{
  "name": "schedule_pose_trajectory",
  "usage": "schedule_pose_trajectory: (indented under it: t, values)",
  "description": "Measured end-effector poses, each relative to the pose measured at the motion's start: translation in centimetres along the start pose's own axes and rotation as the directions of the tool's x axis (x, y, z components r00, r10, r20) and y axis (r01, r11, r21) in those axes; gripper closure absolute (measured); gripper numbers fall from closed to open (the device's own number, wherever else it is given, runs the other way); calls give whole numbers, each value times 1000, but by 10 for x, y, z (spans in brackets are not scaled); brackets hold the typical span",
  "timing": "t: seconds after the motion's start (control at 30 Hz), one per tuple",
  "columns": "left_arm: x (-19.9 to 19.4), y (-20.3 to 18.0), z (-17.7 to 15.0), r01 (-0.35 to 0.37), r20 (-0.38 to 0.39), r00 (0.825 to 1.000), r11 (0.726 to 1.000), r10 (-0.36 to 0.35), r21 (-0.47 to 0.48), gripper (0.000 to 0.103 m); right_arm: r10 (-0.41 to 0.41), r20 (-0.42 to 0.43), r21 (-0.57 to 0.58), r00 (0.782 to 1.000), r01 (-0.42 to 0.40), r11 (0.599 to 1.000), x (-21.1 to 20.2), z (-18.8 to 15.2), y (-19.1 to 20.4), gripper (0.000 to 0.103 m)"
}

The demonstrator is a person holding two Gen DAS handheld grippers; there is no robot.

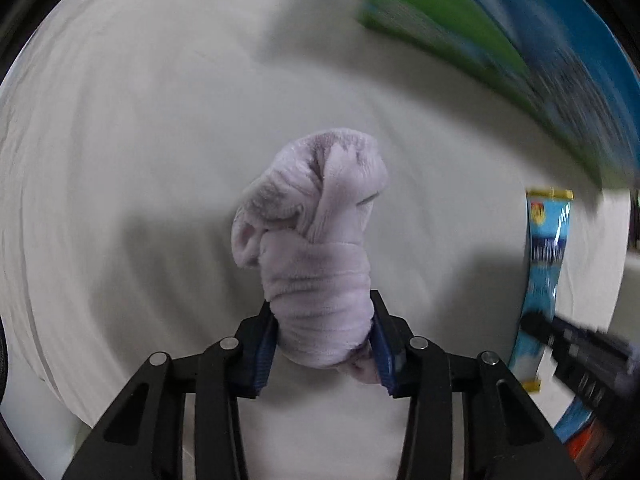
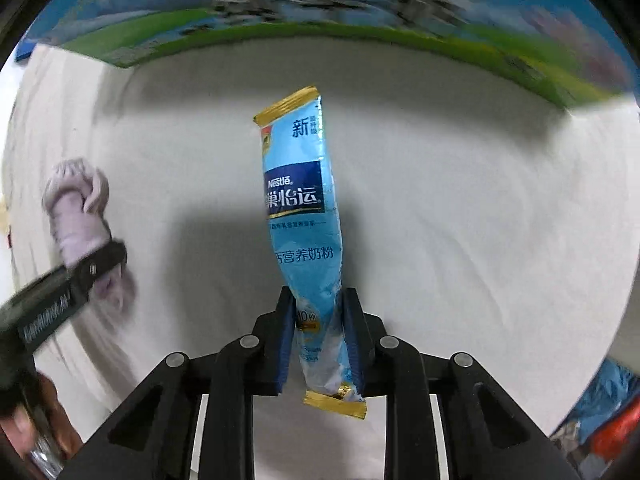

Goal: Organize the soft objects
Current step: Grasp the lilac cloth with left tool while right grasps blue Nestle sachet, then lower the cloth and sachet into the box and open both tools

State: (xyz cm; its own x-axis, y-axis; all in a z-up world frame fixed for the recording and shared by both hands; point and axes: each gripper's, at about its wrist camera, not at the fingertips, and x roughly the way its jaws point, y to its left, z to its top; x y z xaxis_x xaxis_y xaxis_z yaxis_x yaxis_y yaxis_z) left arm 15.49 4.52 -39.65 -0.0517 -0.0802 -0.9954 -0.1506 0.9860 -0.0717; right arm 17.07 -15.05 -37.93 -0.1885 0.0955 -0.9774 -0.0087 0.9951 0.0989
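A rolled lilac towel (image 1: 316, 252) is being held by the left gripper (image 1: 325, 344), its blue-padded fingers (image 1: 266, 346) being pressed against the lower end of the roll from both sides. The roll is being kept upright above the white cloth surface (image 1: 120, 160), with a loose flap folded over near its top. In the right wrist view, a light-blue milk powder sachet (image 2: 304, 232) — printed with a Nestlé label and gold seals at both ends — is being pinched near its lower end by the right gripper (image 2: 320, 336), whose fingers (image 2: 285, 340) are being closed on the packet. The sachet is being held to the right of the towel, well apart from it, and is also being seen at the right edge of the left wrist view. Beyond the towel, at the far side of the cloth, a green and blue box (image 2: 320, 8) is standing — blurred, so its print cannot be read. A shadow is being cast on the cloth beneath the towel.
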Motion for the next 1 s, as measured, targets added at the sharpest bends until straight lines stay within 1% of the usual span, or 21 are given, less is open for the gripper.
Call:
schedule_pose_trajectory:
  t: [0.07,0.1,0.17,0.2,0.27,0.33,0.4,0.43,0.53,0.57,0.6,0.63,0.67,0.7,0.8,0.87,0.93,1.0]
  values:
    - [7,-12,-14,15,-23,1000,999,-15,34,64,1,-23,20,1000,0,1000,3,-14,-18,78]
    - [11,-18,-16,7,-32,999,999,-5,54,64,9,-32,24,999,-8,1000,4,-18,-22,78]
    - [11,-30,-14,-63,5,998,993,63,104,63,49,-59,55,997,-45,997,10,-25,-30,74]
    - [11,-32,-12,-80,19,997,991,79,110,63,55,-53,61,997,-52,997,9,-26,-34,73]
    - [10,-38,-12,-83,22,996,991,81,104,61,51,-46,72,998,-48,996,8,-24,-33,70]
    - [9,-36,-6,-80,18,997,992,78,98,61,39,-47,80,998,-35,996,8,-24,-31,69]
    - [9,-29,-1,-81,16,997,992,80,97,61,14,-47,74,999,-11,997,7,-10,-29,69]
    - [9,-44,-11,-82,19,997,992,80,94,61,0,-46,67,999,4,998,7,-9,-25,69]
    - [7,-46,5,-81,28,997,993,78,84,62,-35,-39,44,999,36,998,11,-3,6,69]
    - [6,-43,-14,-80,31,996,993,78,83,63,-49,-39,32,998,50,998,11,-2,11,69]
    - [7,-42,-16,-78,32,997,994,76,82,63,-64,-36,17,997,65,998,11,-3,16,70]
    - [7,-42,-17,-78,32,997,994,76,80,63,-74,-34,7,997,75,997,12,-19,22,70]
    - [8,-39,-26,-77,33,997,994,75,79,63,-90,-30,-4,995,90,996,14,-21,27,72]
    - [10,-39,-28,-77,33,997,994,75,79,63,-104,-24,-13,994,104,994,14,-23,31,74]
    - [10,-40,-29,-79,36,996,994,77,80,64,-133,-9,-43,991,133,990,15,-31,40,75]
    - [10,-42,-30,-84,39,996,993,81,83,65,-138,-1,-53,990,138,989,17,-48,48,76]
    - [10,-46,-31,-92,39,995,992,89,84,66,-137,1,-57,991,137,989,15,-50,50,78]
    - [7,-48,-31,-89,40,995,993,86,82,66,-131,5,-59,991,131,990,13,-55,55,83]
